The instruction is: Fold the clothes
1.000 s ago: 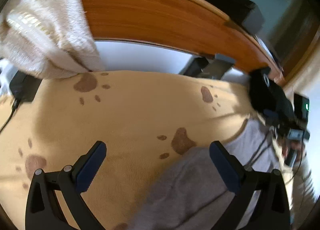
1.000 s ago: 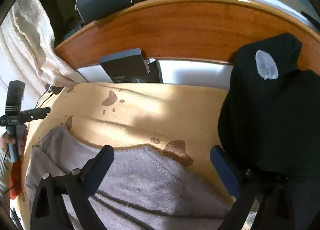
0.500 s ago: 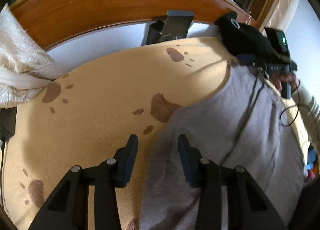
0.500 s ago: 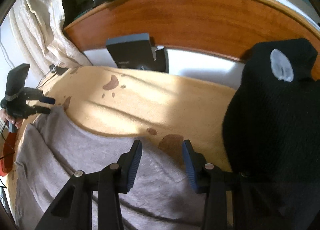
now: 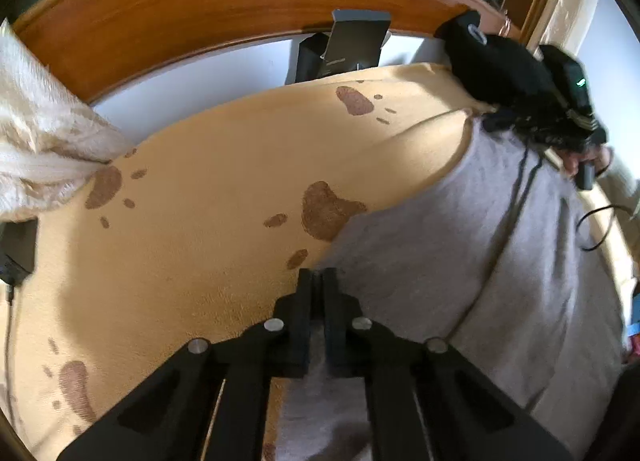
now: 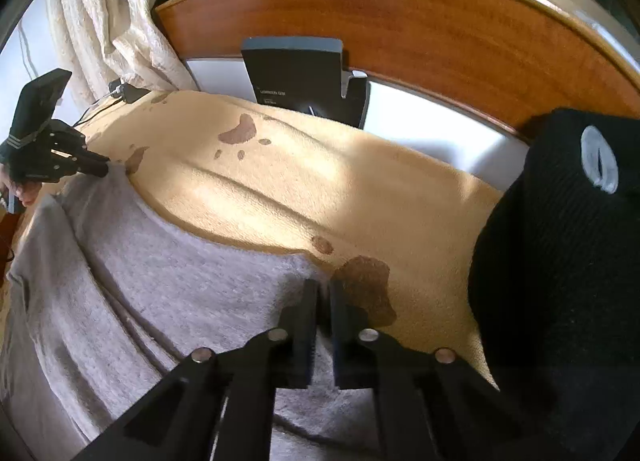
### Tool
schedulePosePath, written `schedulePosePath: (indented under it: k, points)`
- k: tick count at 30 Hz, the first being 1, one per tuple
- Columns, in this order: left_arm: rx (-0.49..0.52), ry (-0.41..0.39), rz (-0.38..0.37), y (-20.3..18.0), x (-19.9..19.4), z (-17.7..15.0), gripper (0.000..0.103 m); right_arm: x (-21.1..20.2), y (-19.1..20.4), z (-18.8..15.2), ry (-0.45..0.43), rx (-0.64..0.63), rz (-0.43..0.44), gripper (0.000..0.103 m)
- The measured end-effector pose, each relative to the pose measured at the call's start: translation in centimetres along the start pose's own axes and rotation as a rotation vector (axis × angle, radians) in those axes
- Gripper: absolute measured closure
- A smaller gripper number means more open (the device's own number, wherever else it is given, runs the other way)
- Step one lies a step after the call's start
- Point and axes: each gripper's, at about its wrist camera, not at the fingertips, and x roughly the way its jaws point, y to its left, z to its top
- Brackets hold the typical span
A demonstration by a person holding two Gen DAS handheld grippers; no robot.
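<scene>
A bed fills both views, covered by a tan blanket printed with brown paw marks, and a curved wooden headboard closes off the far side.

Nearest each camera, a grey garment lies spread flat on the blanket. The left tongs are pinched together on one far corner of its cloth, and the right tongs are pinched together on the other, so the whole far edge is held between them.

Further out sits a black knitted item just beside the right tongs; dark boxes lean against the headboard, and a cream curtain hangs at the left.

Risks, as I judge them: each grip takes only a thin bite at the corner, so a quick lift could let the soft knit slide out. If the tongs caught the blanket pile along with the garment, the bedding would rise too. A cable from the right tool trails over the garment and could snag or get folded in. Uneven travel of the two sides would skew the fold, and the black item could be swept along.

Both tools are held low, angled down toward the bed, tips pointing at the headboard, well apart across the garment's width. A hand grips the right tool's handle.
</scene>
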Motion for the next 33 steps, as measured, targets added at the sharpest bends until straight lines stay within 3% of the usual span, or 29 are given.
schedulePosePath:
  k: [6,8,13,21,23,25,26,28,29,30,33]
  points:
    - [-0.011,-0.015,0.088,-0.5,0.0,1.0,0.099,-2.5,0.0,0.4,-0.118,0.022,-0.093,0.099]
    - [-0.006,0.013,0.113,-0.6,1.2,0.9,0.099,-1.3,-0.3,0.5,-0.087,0.021,-0.119,0.099]
    - [0.024,-0.008,0.2,-0.9,1.4,0.6,0.099,1.4,-1.2,0.0,-0.032,0.047,-0.178,0.103]
    - [-0.029,-0.046,0.219,0.1,-1.5,-1.0,0.098,0.9,-2.6,0.2,-0.009,0.118,-0.128,0.102]
    - [-0.086,-0.071,0.186,0.7,-3.0,-1.9,0.097,-0.5,-3.4,0.0,-0.032,0.166,-0.092,0.102]
    - [-0.145,-0.08,0.139,1.4,-3.9,-3.1,0.088,-2.4,-4.0,-0.5,-0.068,0.193,-0.077,0.099]
    - [-0.174,-0.085,0.115,1.7,-4.3,-3.7,0.083,-3.3,-4.2,-0.8,-0.081,0.202,-0.068,0.095]
    - [-0.233,-0.095,0.067,2.3,-5.2,-4.9,0.048,-5.1,-4.7,-1.8,-0.093,0.21,-0.055,0.075]
    - [-0.262,-0.1,0.044,2.6,-5.7,-5.5,0.042,-5.9,-5.0,-2.4,-0.099,0.221,-0.052,0.043]
    - [-0.291,-0.105,0.02,2.9,-6.1,-6.1,0.037,-6.7,-5.2,-3.0,-0.113,0.235,-0.039,0.033]
    - [-0.355,-0.121,-0.038,3.1,-6.7,-7.6,0.037,-8.5,-5.8,-4.7,-0.142,0.298,0.005,0.033]
